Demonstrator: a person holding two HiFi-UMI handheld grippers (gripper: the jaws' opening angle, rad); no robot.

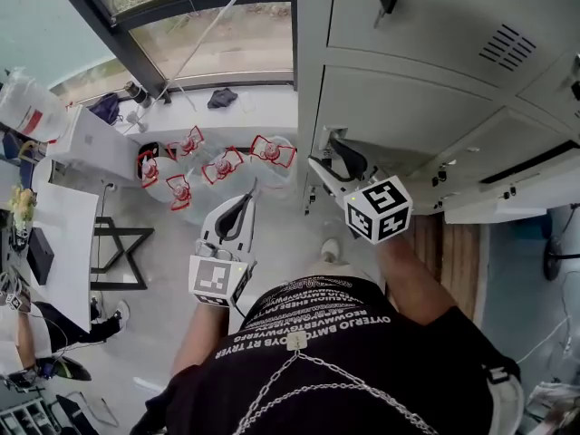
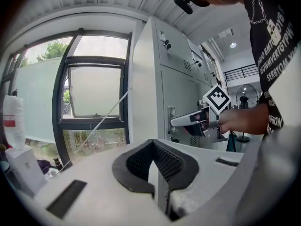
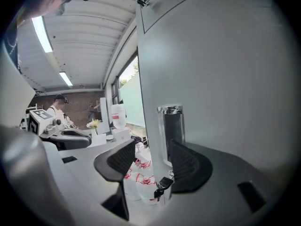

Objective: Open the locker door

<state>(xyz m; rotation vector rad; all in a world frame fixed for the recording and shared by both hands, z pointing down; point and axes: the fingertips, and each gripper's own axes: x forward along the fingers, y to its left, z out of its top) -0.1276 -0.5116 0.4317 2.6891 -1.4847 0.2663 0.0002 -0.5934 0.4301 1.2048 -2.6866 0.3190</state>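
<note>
1. A black printed shirt (image 1: 344, 329) fills the bottom of the head view, and two grippers reach out beyond it.
2. The right gripper (image 3: 150, 157) has its jaws spread wide and grips nothing. The closed locker door (image 3: 211, 79) meets the cabinet's corner edge in the gap, along with its one chrome handle (image 3: 172, 128).
3. One key (image 3: 160, 190) hangs just below that handle.
4. The left gripper (image 1: 248, 194) hangs over bare floor (image 1: 172, 279), left of the lockers, with its fingers together and empty.
5. At least five red-handled water bottles (image 1: 224, 165) crowd the floor between the locker corner and the window.
</note>
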